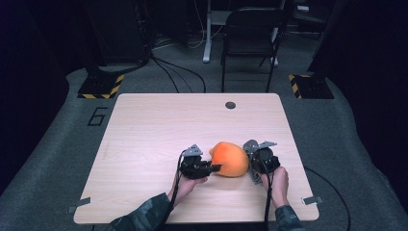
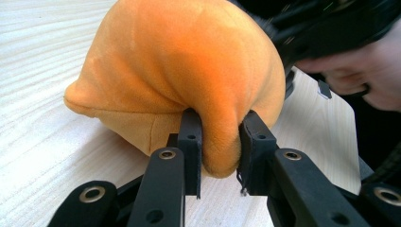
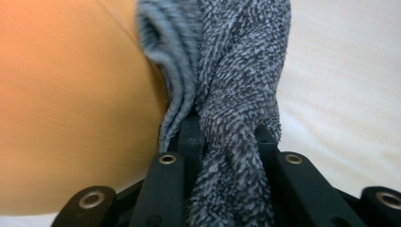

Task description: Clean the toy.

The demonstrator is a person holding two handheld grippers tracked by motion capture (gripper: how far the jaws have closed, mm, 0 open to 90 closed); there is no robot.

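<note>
An orange plush thing (image 1: 230,160) lies on the wooden table (image 1: 159,130), near the front, between my two grippers. In the left gripper view my left gripper (image 2: 221,137) is shut on a bulging fold of the orange plush (image 2: 189,61); from above, the left gripper (image 1: 214,168) sits against the plush's left side. My right gripper (image 3: 227,137) is shut on a twisted grey knitted cloth (image 3: 236,71), pressed close against the orange plush (image 3: 71,94). In the high view the right gripper (image 1: 252,164) is at the plush's right side.
A round dark hole (image 1: 230,105) marks the table's far edge. A black chair (image 1: 250,33) stands beyond the table. Metal brackets (image 1: 312,199) sit at the front corners. The person's right hand (image 2: 369,71) is close behind the plush.
</note>
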